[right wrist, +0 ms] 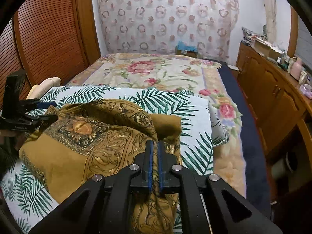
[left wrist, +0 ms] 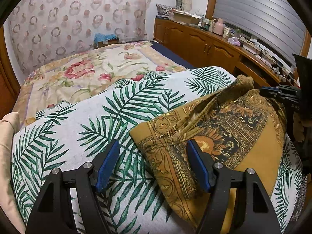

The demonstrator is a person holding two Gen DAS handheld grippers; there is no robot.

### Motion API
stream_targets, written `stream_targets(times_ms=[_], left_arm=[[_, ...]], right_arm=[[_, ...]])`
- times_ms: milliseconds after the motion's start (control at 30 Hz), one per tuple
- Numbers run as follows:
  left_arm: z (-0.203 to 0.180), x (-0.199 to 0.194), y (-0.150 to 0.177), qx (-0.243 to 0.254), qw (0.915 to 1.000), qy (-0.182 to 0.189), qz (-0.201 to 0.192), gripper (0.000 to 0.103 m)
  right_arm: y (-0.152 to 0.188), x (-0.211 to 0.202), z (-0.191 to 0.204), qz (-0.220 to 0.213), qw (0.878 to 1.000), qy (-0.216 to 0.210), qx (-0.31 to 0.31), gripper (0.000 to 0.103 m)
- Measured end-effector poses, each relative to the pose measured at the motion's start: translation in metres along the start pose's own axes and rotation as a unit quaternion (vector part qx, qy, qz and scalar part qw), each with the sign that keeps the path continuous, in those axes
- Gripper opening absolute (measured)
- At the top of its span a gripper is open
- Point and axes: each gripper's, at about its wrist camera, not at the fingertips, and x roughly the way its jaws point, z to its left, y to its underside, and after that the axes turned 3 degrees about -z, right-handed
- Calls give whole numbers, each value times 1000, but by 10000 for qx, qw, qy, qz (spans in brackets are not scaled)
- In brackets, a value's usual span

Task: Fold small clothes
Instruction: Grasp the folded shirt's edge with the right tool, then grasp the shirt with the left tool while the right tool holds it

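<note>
On the near end of the bed, as the left wrist view shows it, one mustard-gold patterned garment (left wrist: 224,136) lies crumpled on one white cloth printed with green palm fronds (left wrist: 87,120). The left gripper (left wrist: 153,153) hangs just above the garment's left edge, its two blue pads spread wide: the left pad (left wrist: 107,165) is over the palm cloth, the right pad over the garment, and nothing is pinched between them. At the right edge one more claw, the right gripper (left wrist: 273,92), reaches in from the side at the garment's far right corner. Beyond the palm cloth one floral blanket (left wrist: 93,72) covers the far part of the bed, and one wooden cabinet (left wrist: 195,39) runs along the right wall.

Seen from the right wrist, the right gripper (right wrist: 155,146) has its two blue pads drawn almost together on a raised fold of the garment (right wrist: 78,146), the fabric passing between them and lifted into a ridge. The left gripper (right wrist: 47,110) shows at the far left, parted, beside the garment's left corner. The same palm cloth (right wrist: 195,117) lies beneath, with the floral blanket (right wrist: 156,72) farther off.
</note>
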Motion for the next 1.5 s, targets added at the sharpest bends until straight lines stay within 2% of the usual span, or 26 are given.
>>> stream_targets(times_ms=[67,133,167,200,233,333,500,667,800,833,867,933,1000,1033,1133,1233,1500], left_arm=[[0,2,-1,-10,10000,6,17,72],[1,4,-1,4,10000,7,38,72],[1,5,-1,9,10000,8,49,72],[1,6,-1,17,10000,13,67,72],[1,7,0,18,10000,15,78,72],[2,10,0,10,9999,50,122,72],[3,12,-1,-35,9998,142,135,71],[1,13,-1,26,9996,257,137,62],[-2,13,-2,40,9990,415,128,47],[-2,12,-1,52,9989,449,123,39],[-3,12,-1,51,9986,511,136,34],[-5,12,-2,48,9980,615,153,23],[-11,10,-2,139,9981,582,129,16],[-12,9,-2,174,9982,565,107,13],[-18,4,-3,230,9984,510,33,10],[-20,-9,-5,208,9982,535,-146,9],[-24,-56,-10,194,9960,510,-713,9]], right_arm=[[0,3,0,23,10000,5,16,18],[1,8,-2,76,10000,4,61,40],[2,9,-3,82,9999,-8,97,47],[3,10,-4,86,9999,-27,133,60],[3,13,-6,100,9998,-38,169,67],[5,22,-6,225,9993,-136,257,70],[6,36,-9,484,9976,-319,366,70],[4,41,-15,516,9965,-506,426,70],[4,45,-14,500,9963,-587,368,70],[4,46,-12,495,9965,-579,336,69],[5,47,-10,485,9968,-559,297,67],[6,46,-9,462,9970,-577,235,53],[7,44,-7,450,9969,-617,206,47],[8,42,-7,443,9969,-621,194,39],[11,40,-5,389,9964,-725,186,25],[12,31,0,265,9971,-686,205,20],[4,-13,16,-442,9978,-496,90,18]])
